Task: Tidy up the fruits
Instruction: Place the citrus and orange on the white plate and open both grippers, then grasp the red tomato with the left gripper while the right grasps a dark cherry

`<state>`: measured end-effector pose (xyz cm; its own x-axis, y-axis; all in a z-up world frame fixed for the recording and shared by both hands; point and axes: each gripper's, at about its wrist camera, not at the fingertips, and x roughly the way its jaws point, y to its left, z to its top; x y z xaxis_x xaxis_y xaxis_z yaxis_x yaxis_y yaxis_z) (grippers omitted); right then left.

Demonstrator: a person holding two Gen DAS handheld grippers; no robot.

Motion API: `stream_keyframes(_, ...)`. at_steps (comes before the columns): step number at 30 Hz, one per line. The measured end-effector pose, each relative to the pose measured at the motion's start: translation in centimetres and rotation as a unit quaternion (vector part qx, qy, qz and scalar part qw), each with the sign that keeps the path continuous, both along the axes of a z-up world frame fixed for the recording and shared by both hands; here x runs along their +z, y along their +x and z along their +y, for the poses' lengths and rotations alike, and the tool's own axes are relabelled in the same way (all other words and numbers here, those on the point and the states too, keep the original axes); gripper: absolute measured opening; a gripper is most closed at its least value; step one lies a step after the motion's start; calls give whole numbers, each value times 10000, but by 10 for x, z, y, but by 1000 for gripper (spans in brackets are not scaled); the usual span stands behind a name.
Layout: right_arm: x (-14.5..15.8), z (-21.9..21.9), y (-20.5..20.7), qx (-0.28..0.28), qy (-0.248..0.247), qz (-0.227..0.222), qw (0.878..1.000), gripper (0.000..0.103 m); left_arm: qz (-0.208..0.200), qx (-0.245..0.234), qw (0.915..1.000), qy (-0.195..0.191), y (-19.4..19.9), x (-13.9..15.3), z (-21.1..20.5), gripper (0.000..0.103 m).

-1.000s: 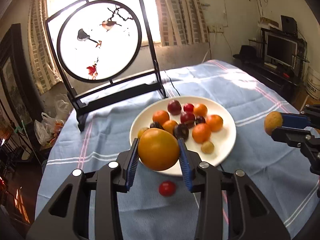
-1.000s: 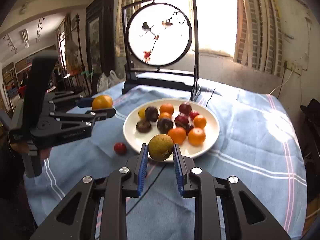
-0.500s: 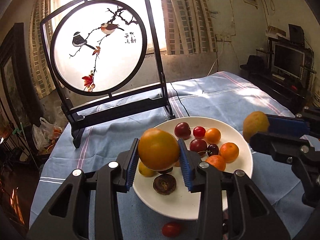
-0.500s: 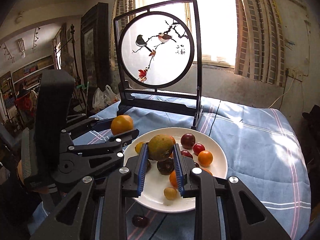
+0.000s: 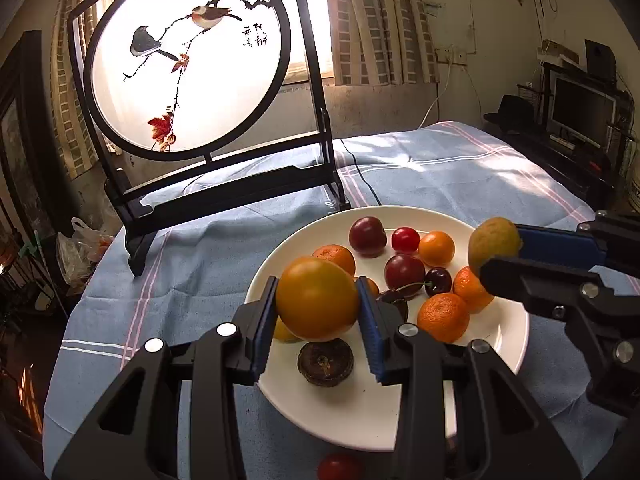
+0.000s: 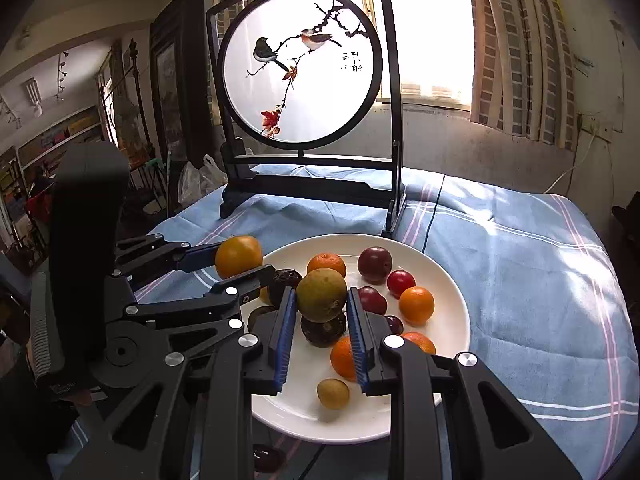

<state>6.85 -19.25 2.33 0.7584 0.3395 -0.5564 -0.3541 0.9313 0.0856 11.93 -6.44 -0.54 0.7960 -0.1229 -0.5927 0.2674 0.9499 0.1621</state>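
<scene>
Blue-clothed table (image 5: 420,168), white plate (image 5: 508,344), framed screen (image 5: 188,60)

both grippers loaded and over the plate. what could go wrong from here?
1. The left gripper holds a large orange above a crowded white plate; dropped onto the dark round fruit below, it may roll off.
2. The right gripper with its greenish-brown fruit sits close beside the left one; the fingers could collide.
3. A red fruit lies on the cloth by the near rim, easily knocked.

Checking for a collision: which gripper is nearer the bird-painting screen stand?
Left, slightly. The left gripper, holding the orange, sits at the plate's edge toward the screen stand; the right gripper, holding a greenish fruit, hangs over the plate's middle.
</scene>
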Motion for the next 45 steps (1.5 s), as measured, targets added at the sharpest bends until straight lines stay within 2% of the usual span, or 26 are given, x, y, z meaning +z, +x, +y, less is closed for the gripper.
stream_keyframes(7, -4, -1, 4, -16, -8, 59, 10000, 26, 17, -1, 10000, 58, 2, -4, 0, 38)
stream_keyframes(14, -11, 1, 12, -289, -136, 5, 9995, 26, 35, 10, 9999, 96, 6, -11, -3, 38)
stream_keyframes(15, -14, 2, 14, -305, -148, 35, 9994, 27, 13, -12, 9999, 129, 7, -13, -5, 41)
stream_keyframes(17, -20, 2, 20, -394, -192, 87, 9990, 28, -134, 33, 9995, 278, 5, -16, -9, 64)
stream_keyframes(20, -26, 1, 22, -465, -190, 122, 9987, 38, -257, 12, 9985, 484, 3, -19, -14, 66)
stream_keyframes(25, -12, -2, 12, -448, -149, -130, 9988, 43, -211, 126, 9992, 303, 6, -10, 0, 66)
stream_keyframes(30, 7, -3, -11, -201, 94, -171, 9996, 46, -258, 176, 9993, -226, -6, 19, 27, 68)
stream_keyframes(32, 7, -4, -26, -54, 84, -40, 9999, 49, -264, 146, 9992, -245, -16, 22, 35, 74)
stream_keyframes(34, -1, -5, -42, 98, -14, 196, 9998, 54, -171, 66, 9998, -100, -28, 18, 41, 75)
stream_keyframes(36, -20, -3, -55, 276, -18, 696, 9972, 64, -18, 7, 10000, 95, -38, 8, 47, 75)
stream_keyframes(37, -31, 0, -60, 364, -55, 914, 9951, 64, 81, -28, 9998, 173, -42, 1, 50, 75)
stream_keyframes(40, -59, 15, -71, 450, -479, 1071, 9921, 64, 331, -94, 9989, 328, -54, -18, 59, 75)
stream_keyframes(41, -68, 19, -70, 506, -467, 1182, 9906, 64, 427, -106, 9985, 340, -56, -23, 62, 75)
stream_keyframes(43, -79, 27, -65, 522, -503, 1318, 9886, 61, 594, -108, 9976, 338, -61, -33, 70, 75)
stream_keyframes(45, -87, 36, -58, 557, -692, 1388, 9863, 52, 718, -140, 9968, 323, -65, -40, 75, 75)
